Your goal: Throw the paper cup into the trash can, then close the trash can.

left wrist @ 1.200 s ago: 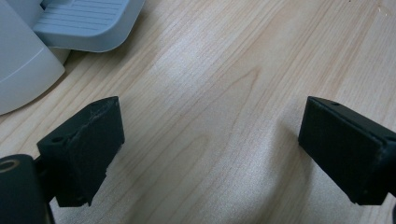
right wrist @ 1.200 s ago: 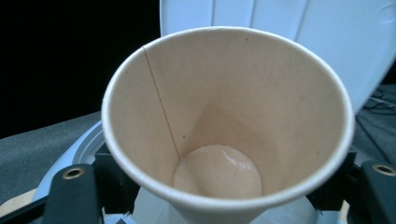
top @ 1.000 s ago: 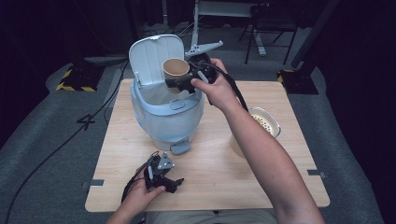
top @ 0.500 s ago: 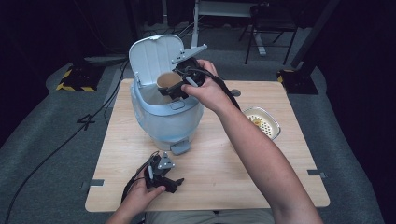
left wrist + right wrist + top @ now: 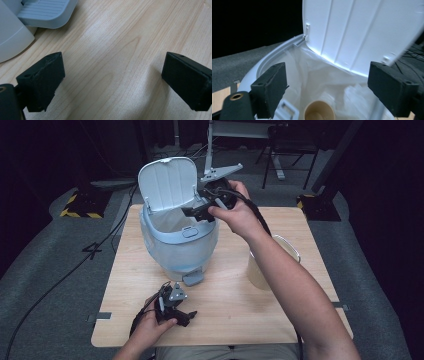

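Right hand-held gripper [image 5: 327,95] spread over bin [image 5: 175,245] opening, frame centre; paper cup [image 5: 320,111] directly below, upright, released. Left hand-held gripper [image 5: 112,82] spread, idle on surface [image 5: 120,50].

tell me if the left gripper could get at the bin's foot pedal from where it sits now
Probably yes. The left gripper rests open on the table just in front of the bin, and the pedal shows close ahead of its jaws with bare wood between them and nothing in the way.
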Action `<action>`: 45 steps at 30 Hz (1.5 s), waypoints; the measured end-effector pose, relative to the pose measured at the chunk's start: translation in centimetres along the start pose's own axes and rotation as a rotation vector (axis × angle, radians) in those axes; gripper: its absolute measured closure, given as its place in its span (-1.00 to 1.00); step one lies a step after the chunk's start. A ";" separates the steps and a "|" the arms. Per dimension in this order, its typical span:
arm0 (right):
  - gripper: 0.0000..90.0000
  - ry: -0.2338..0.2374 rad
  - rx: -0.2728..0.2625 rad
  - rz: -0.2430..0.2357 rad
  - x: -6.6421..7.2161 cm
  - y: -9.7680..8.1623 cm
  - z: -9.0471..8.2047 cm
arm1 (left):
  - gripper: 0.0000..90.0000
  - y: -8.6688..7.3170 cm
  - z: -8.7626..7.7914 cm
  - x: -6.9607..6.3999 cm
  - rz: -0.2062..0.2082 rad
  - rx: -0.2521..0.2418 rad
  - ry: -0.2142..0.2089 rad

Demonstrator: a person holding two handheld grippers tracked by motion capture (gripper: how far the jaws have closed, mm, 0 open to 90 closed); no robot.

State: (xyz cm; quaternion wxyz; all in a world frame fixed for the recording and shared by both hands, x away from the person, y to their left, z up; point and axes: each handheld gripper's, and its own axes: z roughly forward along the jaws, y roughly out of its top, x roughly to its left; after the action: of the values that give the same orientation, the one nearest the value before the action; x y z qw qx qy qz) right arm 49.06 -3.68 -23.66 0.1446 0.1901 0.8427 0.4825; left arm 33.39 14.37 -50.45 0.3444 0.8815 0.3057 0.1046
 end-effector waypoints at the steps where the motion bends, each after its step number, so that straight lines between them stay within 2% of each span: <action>1: -0.61 -0.005 -0.001 -0.009 0.0 0.0 -0.6 | -0.88 0.0 0.0 0.1 -0.001 0.002 0.001; 4: -0.59 -0.018 -0.004 -0.033 -0.1 -0.2 -2.7 | -0.88 -0.1 -0.1 0.3 0.002 0.007 -0.002; 12: -0.54 -0.019 -0.030 -0.045 -0.1 -1.8 -7.9 | -0.90 -0.2 -0.2 0.4 -0.009 0.001 0.012; 17: -0.48 0.007 -0.045 -0.037 0.2 -4.4 -11.2 | -0.90 -0.3 -0.3 0.5 0.000 0.005 0.001; 24: -0.48 -0.012 -0.043 0.015 -0.2 -8.6 -14.7 | -0.90 -0.5 -0.5 0.7 0.002 0.002 0.001; 28: -0.47 -0.036 -0.039 0.041 -0.3 -10.5 -16.1 | -0.89 -0.7 -0.6 1.0 0.008 0.004 -0.006; 32: -0.47 -0.048 -0.024 0.073 -0.3 -12.6 -17.2 | -0.87 -0.8 -0.8 1.0 -0.007 -0.001 0.007; 36: -0.47 -0.065 -0.019 0.091 -0.2 -15.0 -18.3 | -0.73 -1.0 -1.1 1.2 -0.018 -0.017 0.020; 40: -0.47 -0.095 0.003 0.098 0.0 -17.7 -18.9 | -0.62 -1.1 -1.6 1.5 -0.029 0.005 0.031; 44: -0.47 -0.062 -0.005 0.143 0.5 -20.5 -19.4 | -0.57 -1.3 -2.1 1.7 -0.034 0.019 0.045; 45: -0.48 -0.072 -0.003 0.139 0.6 -21.2 -19.5 | -0.56 -1.4 -2.2 1.7 -0.038 0.018 0.049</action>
State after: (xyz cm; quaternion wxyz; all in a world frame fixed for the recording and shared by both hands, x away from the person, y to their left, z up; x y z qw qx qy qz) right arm 36.33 -27.97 -32.48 0.1413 0.2654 0.8209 0.4855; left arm 33.23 17.42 -49.81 0.3308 0.8757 0.3318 0.1167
